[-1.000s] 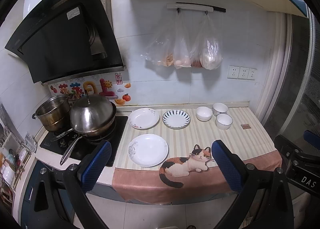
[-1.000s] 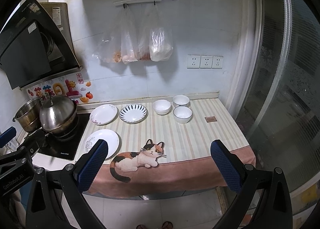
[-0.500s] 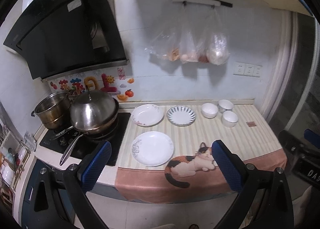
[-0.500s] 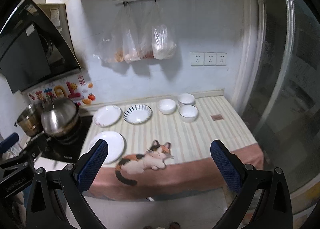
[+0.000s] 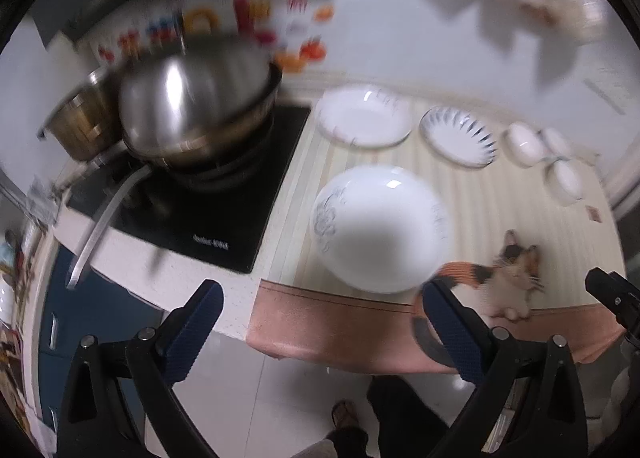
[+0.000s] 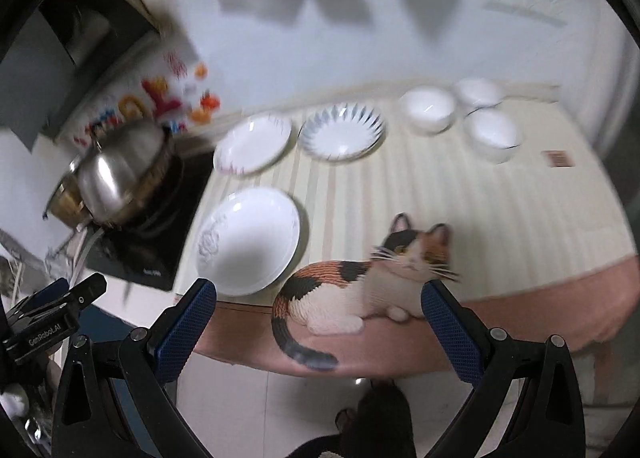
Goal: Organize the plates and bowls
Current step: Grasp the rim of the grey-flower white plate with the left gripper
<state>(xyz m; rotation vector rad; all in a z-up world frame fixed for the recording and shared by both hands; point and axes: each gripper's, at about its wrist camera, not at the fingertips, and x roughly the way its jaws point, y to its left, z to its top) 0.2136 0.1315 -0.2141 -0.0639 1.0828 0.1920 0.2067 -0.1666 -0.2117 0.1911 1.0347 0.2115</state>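
Observation:
A large white plate (image 5: 380, 228) with a grey flower print lies near the counter's front edge; it also shows in the right wrist view (image 6: 250, 246). Behind it lie a white plate (image 5: 364, 120) (image 6: 254, 144) and a blue-striped plate (image 5: 460, 142) (image 6: 342, 130). Three white bowls (image 5: 524, 142) (image 6: 428, 110) stand at the back right. My left gripper (image 5: 320, 322) is open and empty, just in front of and above the large plate. My right gripper (image 6: 320, 322) is open and empty above the cat picture on the mat.
A striped mat with a cat picture (image 6: 376, 278) covers the counter. A black cooktop (image 5: 208, 210) at the left carries a lidded steel wok (image 5: 192, 98) with a long handle and a steel pot (image 5: 80, 126). Bags hang on the back wall. The floor and a person's feet (image 5: 344, 414) show below.
Both grippers have moved forward and tilted down toward the counter; the plates and bowls now look much larger. The views are motion-blurred. Nothing on the counter has moved.

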